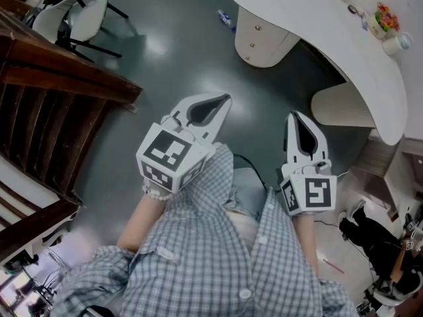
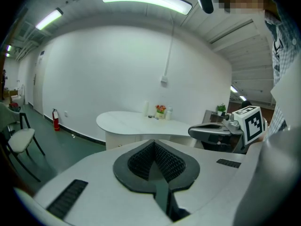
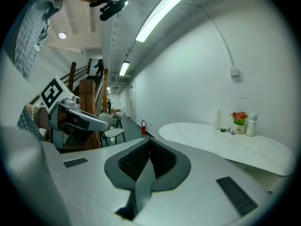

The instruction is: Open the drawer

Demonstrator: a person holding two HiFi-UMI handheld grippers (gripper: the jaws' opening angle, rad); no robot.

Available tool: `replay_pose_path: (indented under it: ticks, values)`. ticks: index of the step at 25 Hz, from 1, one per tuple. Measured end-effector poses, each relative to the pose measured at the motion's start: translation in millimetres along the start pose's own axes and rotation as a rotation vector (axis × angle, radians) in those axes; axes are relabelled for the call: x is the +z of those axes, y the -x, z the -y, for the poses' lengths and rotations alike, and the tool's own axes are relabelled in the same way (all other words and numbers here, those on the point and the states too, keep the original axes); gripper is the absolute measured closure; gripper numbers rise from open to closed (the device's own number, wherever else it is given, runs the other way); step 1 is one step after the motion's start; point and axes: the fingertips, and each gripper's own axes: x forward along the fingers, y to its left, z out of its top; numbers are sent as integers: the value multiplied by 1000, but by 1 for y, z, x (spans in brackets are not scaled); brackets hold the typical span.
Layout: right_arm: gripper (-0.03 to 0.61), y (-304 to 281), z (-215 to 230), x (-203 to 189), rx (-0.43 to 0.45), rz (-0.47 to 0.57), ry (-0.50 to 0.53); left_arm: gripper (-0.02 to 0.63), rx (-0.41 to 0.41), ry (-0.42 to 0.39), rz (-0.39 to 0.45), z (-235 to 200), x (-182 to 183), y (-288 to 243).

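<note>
Two grippers, both held in the air over the dark green floor (image 1: 178, 51). Left gripper (image 1: 223, 102): jaws pressed together, pads meeting tip to tip, nothing between them. Right gripper (image 1: 295, 116): the same, closed on itself and empty. One marker cube on each, two in all: left cube (image 1: 168, 154), right cube (image 1: 310, 195). The grippers sat side by side, apart from one another, both facing the table end of the room.

One white curved table (image 1: 310, 25), with two pedestals beneath it. The nearer one, the drawer unit (image 1: 264, 41), was rounded and white, with three small knobs (image 1: 252, 43) in a column down its face. Every front lay flush. Which front was the drawer for the task could not be told. The unit stood well apart from both grippers, ahead of them across open floor. The second pedestal (image 1: 340, 104) was plain.

On the tabletop: one pot of flowers (image 1: 386, 17), one white mug (image 1: 397, 43), one tall white bottle (image 3: 216, 118) and one white flask (image 3: 252, 122), the last two flanking the flowers in the right gripper view.

Two white chairs (image 1: 89, 15) stood at the upper left of the head view, one dark wooden stair rail (image 1: 59, 84) near them. One red fire extinguisher (image 2: 55, 119) stood by the far wall. One small blue item (image 1: 227, 20) lay on the floor near the drawer unit. The wearer had one checked shirt (image 1: 211, 249) and one bead bracelet (image 1: 155, 191) at the left wrist.
</note>
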Motion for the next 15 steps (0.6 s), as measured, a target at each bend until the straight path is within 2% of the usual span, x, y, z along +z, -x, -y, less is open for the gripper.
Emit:
replay_pose_path:
  ticks: [8, 15]
  values:
    - [569, -33, -22, 6, 7, -12, 9, 609, 23, 5, 9, -43, 0, 15]
    - [569, -49, -24, 2, 36, -40, 13, 609, 59, 38, 14, -62, -2, 14]
